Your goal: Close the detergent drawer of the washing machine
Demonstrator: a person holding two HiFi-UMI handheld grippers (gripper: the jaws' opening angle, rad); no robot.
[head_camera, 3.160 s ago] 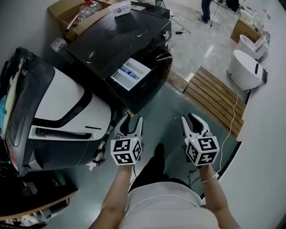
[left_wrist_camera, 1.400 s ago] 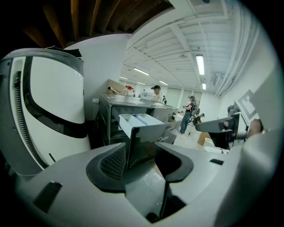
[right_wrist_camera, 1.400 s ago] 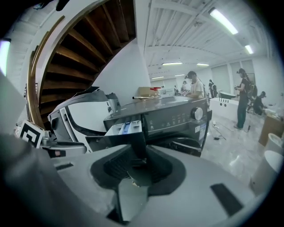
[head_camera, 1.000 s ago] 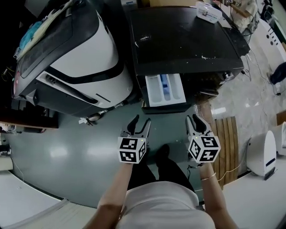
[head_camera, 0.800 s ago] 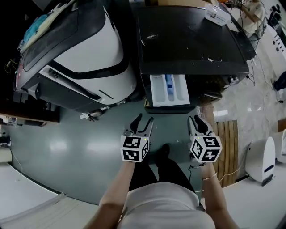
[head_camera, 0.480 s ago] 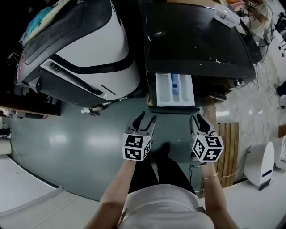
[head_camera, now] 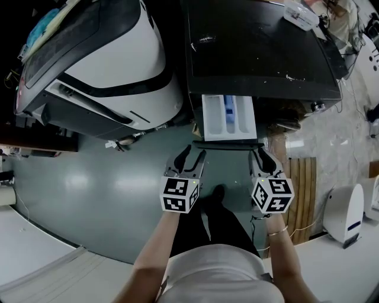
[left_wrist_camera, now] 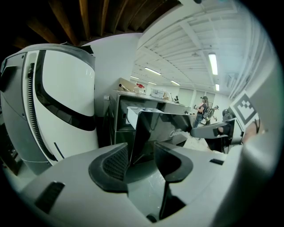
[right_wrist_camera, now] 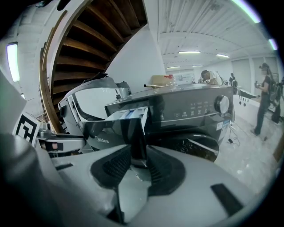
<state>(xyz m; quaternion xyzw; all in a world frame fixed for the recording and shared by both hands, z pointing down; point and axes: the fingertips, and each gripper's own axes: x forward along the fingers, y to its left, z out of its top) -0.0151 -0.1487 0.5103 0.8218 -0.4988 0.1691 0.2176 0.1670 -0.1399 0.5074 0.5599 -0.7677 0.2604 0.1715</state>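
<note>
The black washing machine (head_camera: 260, 47) stands straight ahead with its detergent drawer (head_camera: 229, 116) pulled out, white compartments showing. The drawer's dark front panel (head_camera: 228, 144) faces me. My left gripper (head_camera: 190, 156) hovers just short of the panel's left end, jaws open. In the left gripper view the left gripper (left_wrist_camera: 142, 153) frames the panel (left_wrist_camera: 146, 131) without touching it. My right gripper (head_camera: 261, 157) sits by the panel's right end. In the right gripper view the right gripper (right_wrist_camera: 138, 162) has its jaws narrowly apart, with the panel's edge (right_wrist_camera: 136, 133) lined up in the gap.
A white and black machine (head_camera: 106, 65) stands directly left of the washer. A clear box (head_camera: 301, 16) lies on the washer top. A wooden slat mat (head_camera: 296, 189) and a white round appliance (head_camera: 342, 216) are on the floor at right. People stand far behind (right_wrist_camera: 266, 95).
The view has swung round, so the washer now lies straight ahead. Both grippers have come up close to the drawer's front panel. The drawer stays pulled out.
</note>
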